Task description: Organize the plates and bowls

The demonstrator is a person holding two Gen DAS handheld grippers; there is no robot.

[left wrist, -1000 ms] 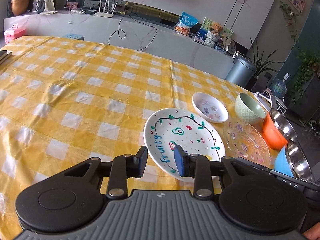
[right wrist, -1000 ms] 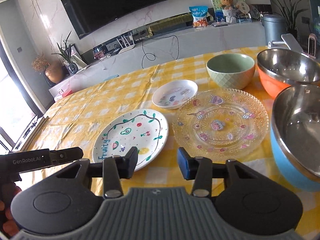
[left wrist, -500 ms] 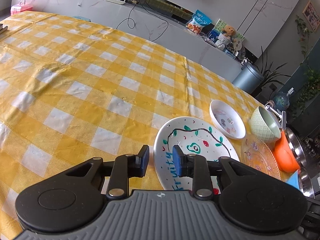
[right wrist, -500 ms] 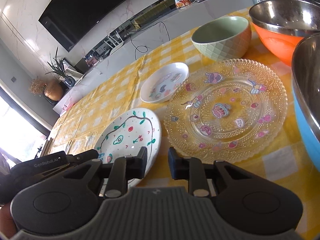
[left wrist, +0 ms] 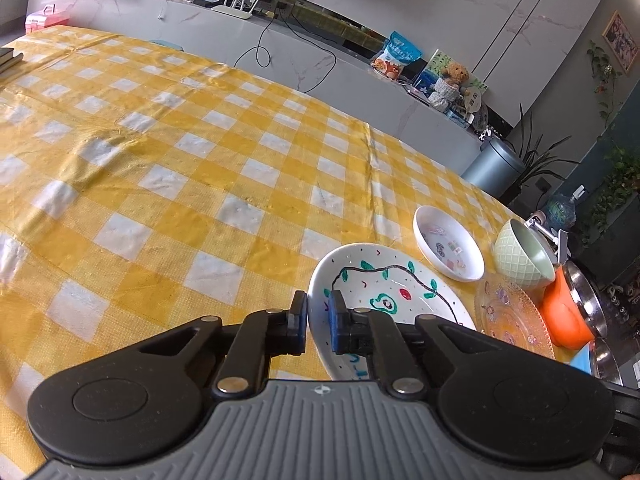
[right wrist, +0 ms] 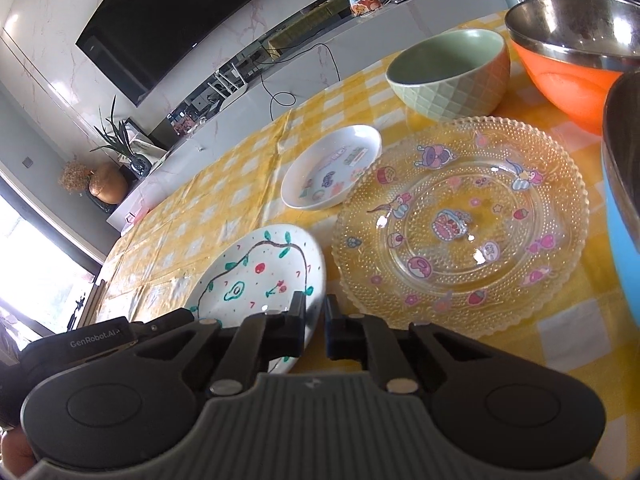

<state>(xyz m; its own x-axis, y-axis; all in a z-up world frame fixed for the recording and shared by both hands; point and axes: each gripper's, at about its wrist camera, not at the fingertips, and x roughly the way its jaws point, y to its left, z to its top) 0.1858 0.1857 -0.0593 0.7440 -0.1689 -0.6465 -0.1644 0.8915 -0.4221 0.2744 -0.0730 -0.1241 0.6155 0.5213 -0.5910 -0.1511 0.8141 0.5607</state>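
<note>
Now both tongs have just been closing; left tongs [left wrist: 317, 322] and right tongs [right wrist: 316, 326] each clamp opposite rims of the fruit plate [right wrist: 260, 276], beside the glass plate [right wrist: 460, 224]; lift looks next.

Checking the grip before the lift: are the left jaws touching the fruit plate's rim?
Touching. In the left wrist view the left gripper has its jaws closed on the near-left rim of the fruit plate, white rim pinched between them.

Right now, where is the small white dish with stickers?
In the right wrist view the small white dish sits on the checked cloth, behind the fruit-painted plate and left of the green bowl, touching the glass plate's rim.
</note>
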